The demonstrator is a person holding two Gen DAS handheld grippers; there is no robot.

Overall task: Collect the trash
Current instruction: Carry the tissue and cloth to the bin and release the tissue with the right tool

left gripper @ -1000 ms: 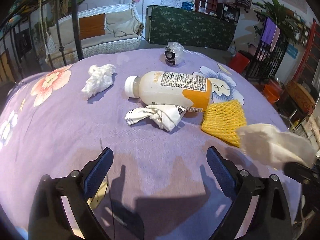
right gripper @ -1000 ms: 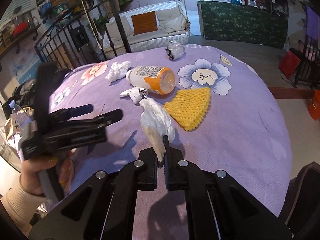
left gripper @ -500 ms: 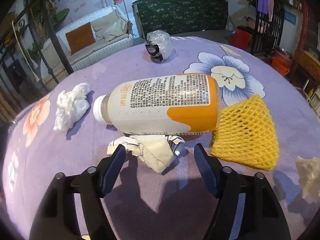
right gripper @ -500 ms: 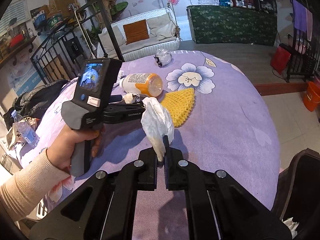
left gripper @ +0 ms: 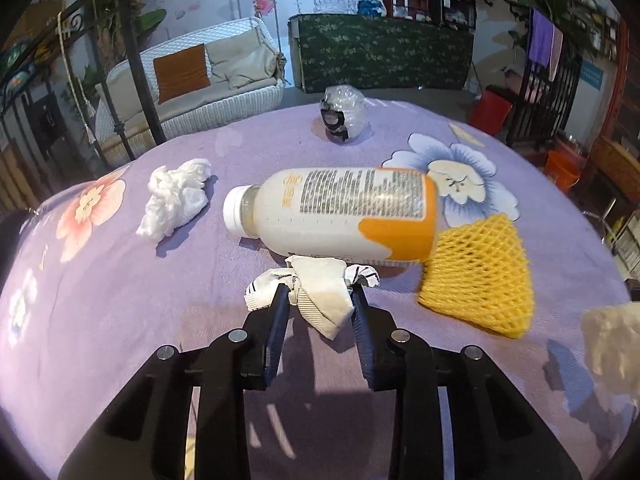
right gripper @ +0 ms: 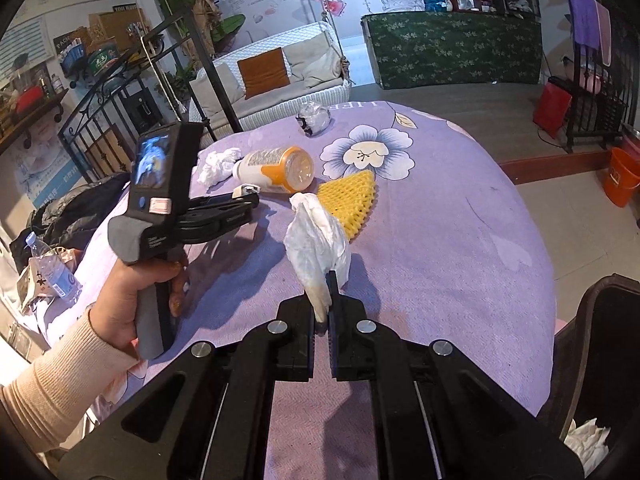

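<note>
My left gripper [left gripper: 319, 293] is closing on a crumpled printed paper [left gripper: 324, 296] that lies on the purple flowered tablecloth [left gripper: 120, 320]. Both pads touch its sides and bunch it up. Just beyond it lies a white and orange bottle [left gripper: 340, 212] on its side. My right gripper [right gripper: 324, 292] is shut on a white crumpled tissue [right gripper: 316, 240], held above the cloth. That tissue [left gripper: 612, 344] shows at the right edge of the left wrist view. The right wrist view shows a person's hand [right gripper: 132, 292] holding the left gripper [right gripper: 250, 198] at the paper.
A yellow foam net [left gripper: 476, 276] lies right of the bottle, a white tissue wad [left gripper: 174, 200] to its left, a plastic-wrapped lump [left gripper: 344, 116] at the far edge. A dark bin [right gripper: 576, 320] with white scraps stands at the lower right. A water bottle [right gripper: 52, 272] lies off the table's left.
The left gripper moved forward to the crumpled paper and its jaws narrowed from wide apart onto it. The right gripper kept its hold on the tissue and shifted slightly.
</note>
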